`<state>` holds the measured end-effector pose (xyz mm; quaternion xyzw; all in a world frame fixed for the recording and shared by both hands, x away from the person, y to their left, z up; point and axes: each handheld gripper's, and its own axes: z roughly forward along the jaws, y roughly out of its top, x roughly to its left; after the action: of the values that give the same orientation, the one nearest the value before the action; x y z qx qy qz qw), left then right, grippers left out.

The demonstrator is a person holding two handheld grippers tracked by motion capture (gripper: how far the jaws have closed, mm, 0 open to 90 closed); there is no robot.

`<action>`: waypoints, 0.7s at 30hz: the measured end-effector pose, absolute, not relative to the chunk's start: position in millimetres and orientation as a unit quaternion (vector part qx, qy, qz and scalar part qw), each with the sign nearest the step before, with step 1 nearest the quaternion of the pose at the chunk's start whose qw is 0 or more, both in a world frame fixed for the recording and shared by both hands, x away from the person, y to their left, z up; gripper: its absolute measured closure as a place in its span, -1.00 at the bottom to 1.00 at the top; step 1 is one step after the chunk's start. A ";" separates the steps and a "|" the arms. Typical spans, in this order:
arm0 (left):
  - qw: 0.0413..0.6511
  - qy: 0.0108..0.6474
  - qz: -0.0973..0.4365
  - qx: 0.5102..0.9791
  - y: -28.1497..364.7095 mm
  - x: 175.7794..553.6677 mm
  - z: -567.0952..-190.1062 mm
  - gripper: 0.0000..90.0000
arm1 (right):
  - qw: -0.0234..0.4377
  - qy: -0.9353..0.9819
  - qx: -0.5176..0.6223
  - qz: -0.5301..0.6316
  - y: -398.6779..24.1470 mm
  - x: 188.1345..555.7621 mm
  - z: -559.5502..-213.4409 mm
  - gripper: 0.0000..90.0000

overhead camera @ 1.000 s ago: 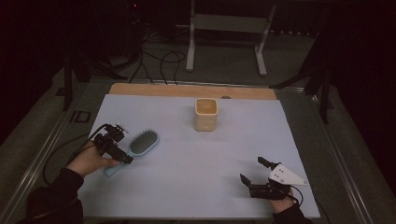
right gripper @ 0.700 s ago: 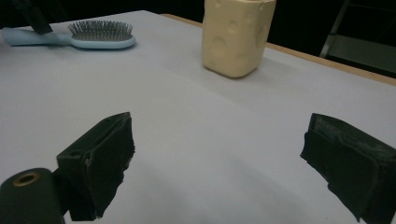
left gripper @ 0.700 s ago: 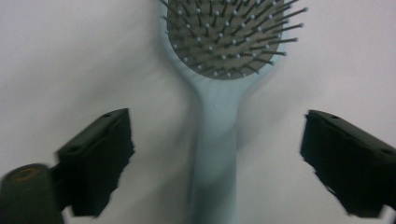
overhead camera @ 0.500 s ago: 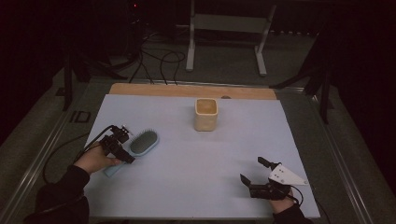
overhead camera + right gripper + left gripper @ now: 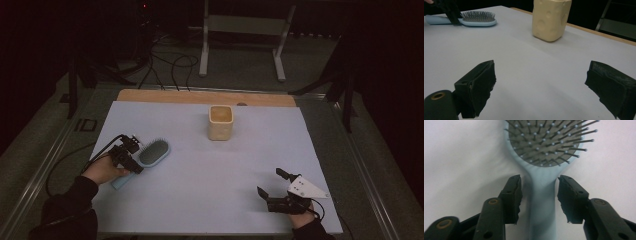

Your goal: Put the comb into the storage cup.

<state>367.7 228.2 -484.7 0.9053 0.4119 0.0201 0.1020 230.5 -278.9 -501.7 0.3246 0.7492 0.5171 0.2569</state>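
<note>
Left hand-held gripper [image 5: 539, 195] closing around the handle of a light blue hairbrush [image 5: 150, 155] on the counter [image 5: 200, 170].

The hairbrush lies bristles up at about 9 o'clock on the pale counter, its handle between the left jaws; these have just been closing, yet in the left gripper view a slim gap shows on each side of the handle, so the pads do not press it. The right hand-held gripper [image 5: 272, 189] rests near 5 o'clock, jaws wide apart with nothing between them. A cream holed cup [image 5: 220, 121] stands upright toward 12 o'clock, well apart from both.
</note>
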 end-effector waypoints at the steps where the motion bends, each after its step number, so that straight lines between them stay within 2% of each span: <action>1: 0.101 0.411 0.020 0.906 227.6 367.7 -485.3 0.27 | 0.257 0.749 0.325 0.517 -279.0 230.6 -501.8 -0.81; 9: 0.093 0.401 0.020 0.911 225.6 368.8 -487.9 0.47 | 0.256 0.749 0.325 0.518 -279.1 230.4 -501.7 -0.81; 21: 0.081 0.391 0.012 0.917 224.0 372.0 -488.6 0.53 | 0.256 0.749 0.324 0.518 -278.8 230.4 -501.8 -0.81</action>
<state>372.0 224.0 -488.6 0.9166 0.3912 0.0115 0.0813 230.4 -278.8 -501.8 0.3239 0.7494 0.5177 0.2558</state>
